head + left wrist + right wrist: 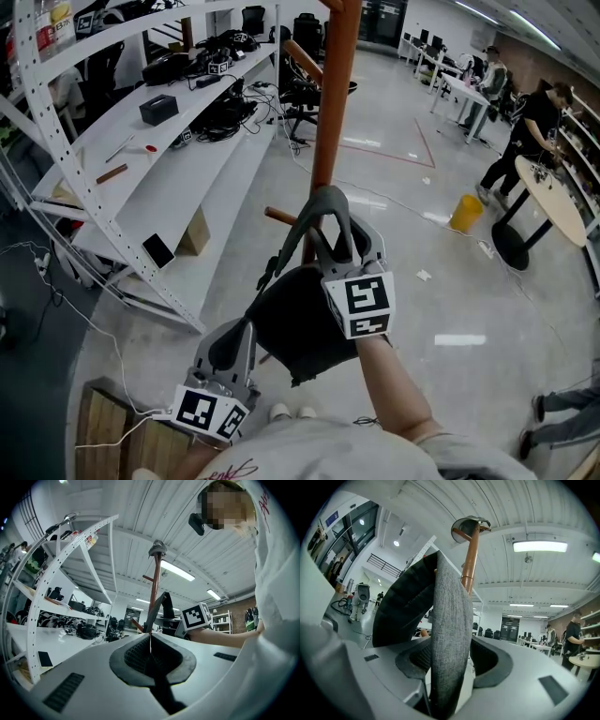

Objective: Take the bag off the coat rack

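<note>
- The right gripper [451, 654] has its jaws pressed together on the grey strap [449, 634], which stands on edge between the pads and fills the gap.
- The left gripper [150, 641] has its jaws together too, with only a thin seam between them and nothing in it.
- In the head view the right gripper [345, 236] sits high on the strap [328, 208], just beside the brown pole [334, 112] of the rack.
- The dark bag [298, 326] hangs below that gripper, off the floor and close in front of the person.
- The left gripper [240, 334] is lower, with its tips at the bag's left edge; whether they touch it I cannot tell.
- Only the head view shows the short peg [280, 217] left of the strap, the white shelves [141, 187] and both grippers together.
- Only the right gripper view shows the weave of the strap, the bag [401, 606] bulging to its left and the pole [469, 559] rising to its capped top.
- Only the left gripper view shows the strap [156, 612] from below against the pole [153, 585], with the right gripper's marker cube [196, 616] beside it.
</note>
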`<state>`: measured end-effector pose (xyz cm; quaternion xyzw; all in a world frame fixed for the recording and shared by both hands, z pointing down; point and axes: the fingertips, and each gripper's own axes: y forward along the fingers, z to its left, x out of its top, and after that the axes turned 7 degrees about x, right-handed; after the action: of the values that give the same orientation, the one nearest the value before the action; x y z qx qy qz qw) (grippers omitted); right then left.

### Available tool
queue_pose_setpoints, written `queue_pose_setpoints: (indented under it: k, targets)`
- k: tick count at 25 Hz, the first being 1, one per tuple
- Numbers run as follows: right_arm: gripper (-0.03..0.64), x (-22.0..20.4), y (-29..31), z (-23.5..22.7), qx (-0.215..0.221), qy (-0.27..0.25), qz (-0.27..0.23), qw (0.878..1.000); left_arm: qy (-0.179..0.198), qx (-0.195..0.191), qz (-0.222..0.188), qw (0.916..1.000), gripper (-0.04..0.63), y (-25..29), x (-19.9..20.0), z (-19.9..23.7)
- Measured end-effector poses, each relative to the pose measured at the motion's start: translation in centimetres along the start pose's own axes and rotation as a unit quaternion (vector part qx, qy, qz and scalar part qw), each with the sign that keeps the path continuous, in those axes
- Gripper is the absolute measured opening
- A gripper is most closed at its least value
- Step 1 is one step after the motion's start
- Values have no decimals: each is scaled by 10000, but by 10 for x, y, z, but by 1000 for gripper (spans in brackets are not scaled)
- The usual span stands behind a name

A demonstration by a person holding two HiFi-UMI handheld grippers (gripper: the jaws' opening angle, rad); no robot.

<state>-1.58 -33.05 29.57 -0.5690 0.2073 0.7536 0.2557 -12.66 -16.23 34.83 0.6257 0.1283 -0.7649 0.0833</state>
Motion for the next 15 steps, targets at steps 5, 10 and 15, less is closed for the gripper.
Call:
queue_pose_setpoints:
  k: [5,10,15]
  targets:
    - [207,-1,2,-5,-123,51,69,9999,20,36,13,10000,20,-4,0,2]
    - [206,-4,4,-6,-189,125,81,9997,24,66,10,10000,20,-5,-1,4]
    - [117,-1,5,-11,-339,169,37,9993,24,103,22,9999,20,-5,0,7]
